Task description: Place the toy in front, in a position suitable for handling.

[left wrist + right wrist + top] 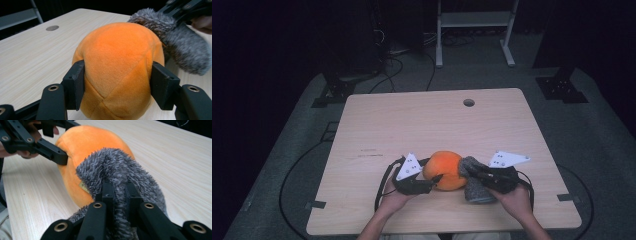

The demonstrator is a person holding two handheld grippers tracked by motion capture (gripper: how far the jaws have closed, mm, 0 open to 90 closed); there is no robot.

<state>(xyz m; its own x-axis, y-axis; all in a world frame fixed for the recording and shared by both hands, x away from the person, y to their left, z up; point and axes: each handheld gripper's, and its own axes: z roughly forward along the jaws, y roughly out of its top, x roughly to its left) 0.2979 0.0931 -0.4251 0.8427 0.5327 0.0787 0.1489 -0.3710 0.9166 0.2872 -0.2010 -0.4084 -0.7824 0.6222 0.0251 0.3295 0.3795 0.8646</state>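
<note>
Both grippers clamped on plush at the table's near edge.

Left gripper [117, 82] part-way open, pads pressed to both sides of the orange ball [117, 62]. Right gripper [120, 195] pinched nearly shut on a fold of grey fur [117, 170], touching the ball's right side, on the table [412, 125].

The high view is dimly lit, with the room around the table [377, 125] lost in near-black and only soft, short shadows cast on the wood. The gripper views are lit more evenly and brightly, without glare. Slight softness is seen at the nearest edges of both.
</note>
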